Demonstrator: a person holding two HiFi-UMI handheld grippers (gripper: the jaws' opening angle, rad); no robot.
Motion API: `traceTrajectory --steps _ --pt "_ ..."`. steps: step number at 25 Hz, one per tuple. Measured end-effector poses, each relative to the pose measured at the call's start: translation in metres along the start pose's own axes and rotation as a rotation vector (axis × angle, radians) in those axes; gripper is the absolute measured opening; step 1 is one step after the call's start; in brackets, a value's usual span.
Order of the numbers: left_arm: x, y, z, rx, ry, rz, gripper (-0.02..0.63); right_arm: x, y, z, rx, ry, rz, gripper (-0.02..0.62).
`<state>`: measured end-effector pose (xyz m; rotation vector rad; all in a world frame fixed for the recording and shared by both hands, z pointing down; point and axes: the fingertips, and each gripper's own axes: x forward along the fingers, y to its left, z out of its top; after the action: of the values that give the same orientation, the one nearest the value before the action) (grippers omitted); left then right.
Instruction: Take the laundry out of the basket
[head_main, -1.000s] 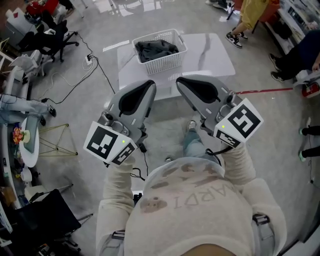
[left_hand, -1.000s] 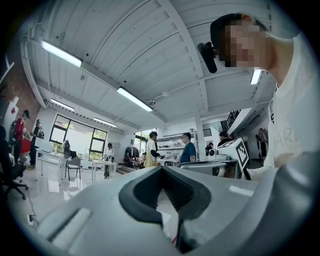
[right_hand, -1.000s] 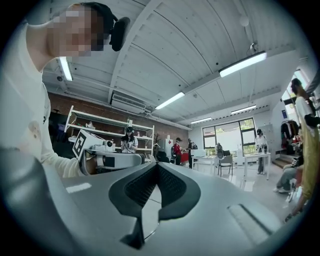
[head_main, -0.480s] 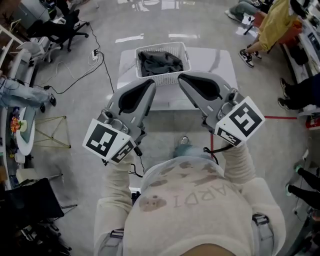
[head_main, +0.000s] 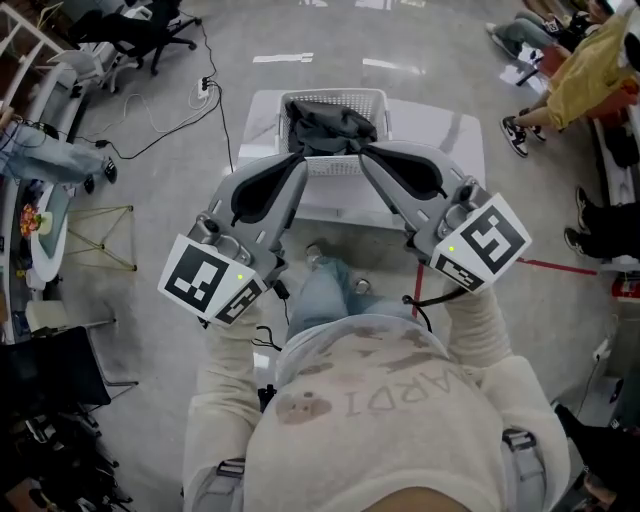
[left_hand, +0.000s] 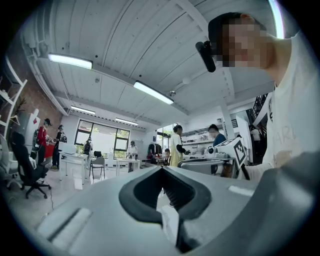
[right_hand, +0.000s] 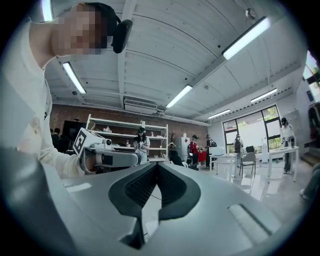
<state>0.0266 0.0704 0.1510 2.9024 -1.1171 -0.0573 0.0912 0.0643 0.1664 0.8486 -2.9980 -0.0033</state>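
A white slatted laundry basket (head_main: 331, 98) stands on a white table (head_main: 452, 140) ahead of me in the head view, holding dark grey laundry (head_main: 330, 120). My left gripper (head_main: 298, 163) and right gripper (head_main: 368, 153) are held side by side at chest height, tips just short of the basket's near wall. Both are shut and hold nothing. The left gripper (left_hand: 161, 169) and right gripper (right_hand: 157, 164) views look level across the room with jaws closed; neither shows the basket.
Seated people (head_main: 590, 70) are at the right, beside a red floor line (head_main: 545, 266). Office chairs (head_main: 140, 25) and floor cables (head_main: 195, 95) lie at the far left. A small round table (head_main: 40, 225) stands at the left edge.
The person has walked closer to the table, so the basket now sits just beyond the gripper tips. Both grippers stayed shut and kept their pose.
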Motion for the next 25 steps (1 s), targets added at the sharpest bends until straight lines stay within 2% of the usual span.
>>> traceTrajectory --steps 8,16,25 --pt "0.029 0.058 -0.017 -0.021 0.018 0.011 0.000 0.046 -0.047 -0.020 0.017 0.030 0.003 0.028" --pt "0.066 0.138 -0.020 -0.025 0.031 -0.001 0.000 0.112 -0.108 -0.022 0.027 0.039 -0.016 0.028" --pt "0.095 0.213 -0.023 -0.028 0.025 -0.053 0.000 0.180 -0.160 -0.035 0.041 0.081 -0.060 0.028"
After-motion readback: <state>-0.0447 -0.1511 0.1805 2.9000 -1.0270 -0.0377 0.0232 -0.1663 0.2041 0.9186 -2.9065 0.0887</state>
